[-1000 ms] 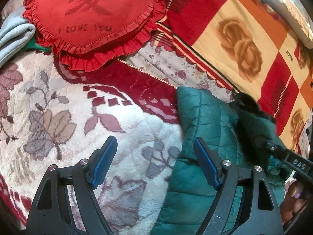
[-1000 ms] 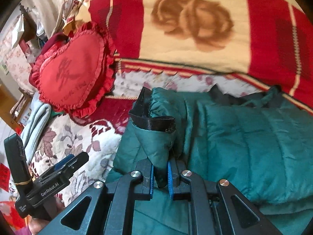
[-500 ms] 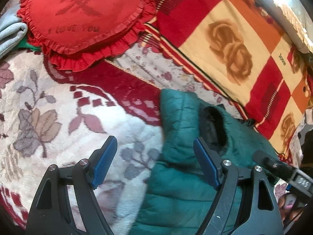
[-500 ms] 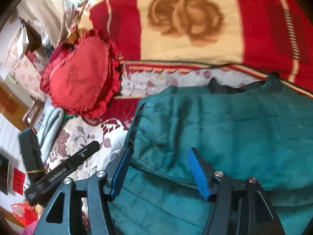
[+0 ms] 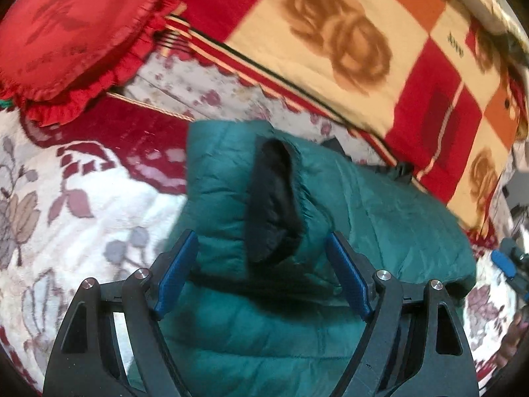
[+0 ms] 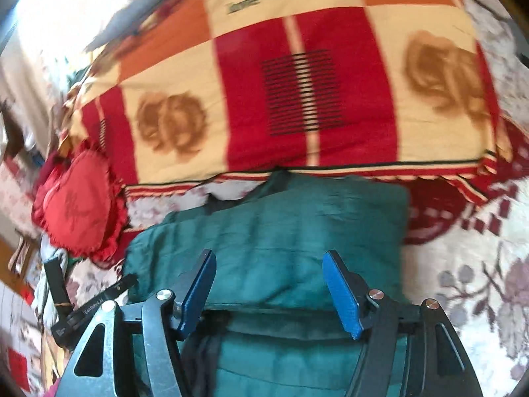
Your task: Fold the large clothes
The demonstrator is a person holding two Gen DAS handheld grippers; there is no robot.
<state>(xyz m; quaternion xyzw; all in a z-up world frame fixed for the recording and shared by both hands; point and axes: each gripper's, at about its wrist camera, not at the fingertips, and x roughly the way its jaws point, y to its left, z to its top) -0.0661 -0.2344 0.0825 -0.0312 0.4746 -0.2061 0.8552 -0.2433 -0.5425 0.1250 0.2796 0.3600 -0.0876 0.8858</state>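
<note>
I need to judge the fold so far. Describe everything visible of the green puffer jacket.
The dark green quilted puffer jacket lies partly folded on the white floral fleece blanket, its far edge beside the red and cream checked rose blanket. A sleeve with a black-lined cuff opening is laid over the body. Fabric looks smooth, padded, stitched in panels. Both open tongs, left and right, hover over it without gripping.

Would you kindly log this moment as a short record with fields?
garment: green puffer jacket, partly folded, on the floral blanket
sleeve: black-lined cuff lying on the jacket
left gripper: open, straddling the cuff
right gripper: open, over the jacket, holding nothing
nearby: red ruffled cushion; checked rose blanket
</note>
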